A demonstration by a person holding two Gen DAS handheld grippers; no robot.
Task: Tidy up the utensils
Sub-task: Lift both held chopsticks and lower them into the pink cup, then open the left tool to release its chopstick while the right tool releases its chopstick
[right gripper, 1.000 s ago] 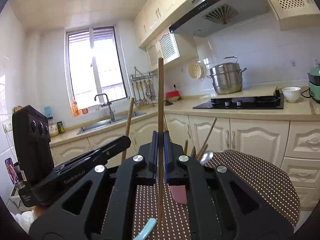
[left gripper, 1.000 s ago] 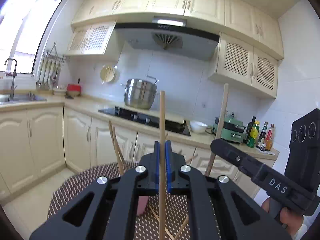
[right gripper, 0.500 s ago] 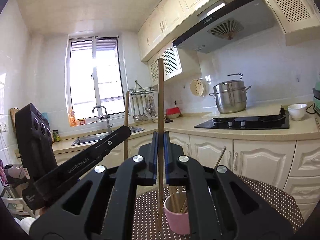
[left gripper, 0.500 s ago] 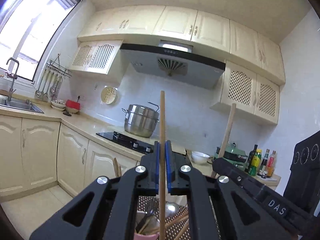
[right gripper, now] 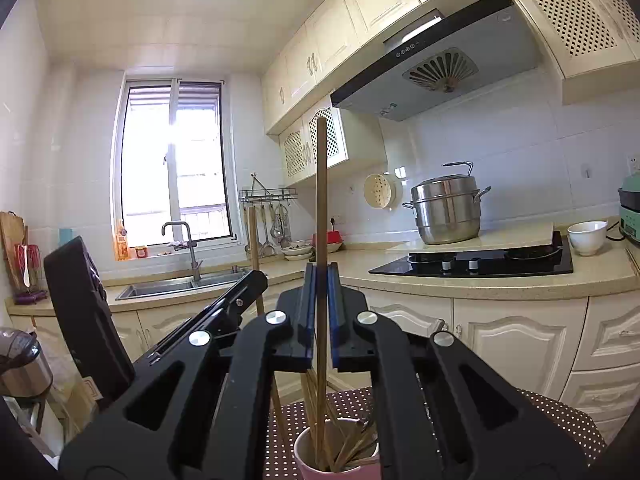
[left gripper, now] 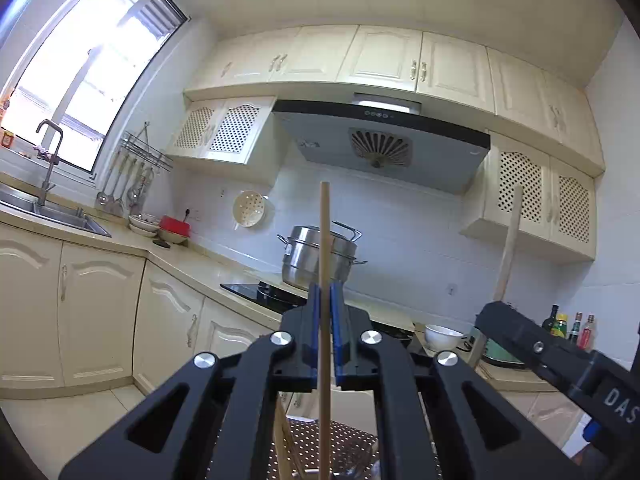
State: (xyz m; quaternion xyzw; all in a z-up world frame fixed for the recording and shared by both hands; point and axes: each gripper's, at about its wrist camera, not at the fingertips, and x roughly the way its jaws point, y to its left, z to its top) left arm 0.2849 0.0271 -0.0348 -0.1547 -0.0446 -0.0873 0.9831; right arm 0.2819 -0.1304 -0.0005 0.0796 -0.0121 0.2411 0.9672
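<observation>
Chopstick (right gripper: 321, 216) upright, clamped in right gripper (right gripper: 321, 320), lower end already inside pink cup (right gripper: 340, 468) directly below jaws. Second chopstick (left gripper: 325, 264) likewise vertical, pinched in left gripper (left gripper: 326, 336), above dotted mat (left gripper: 344, 444). Right hand apparently nearer cup; straight lowering likely next.
</observation>
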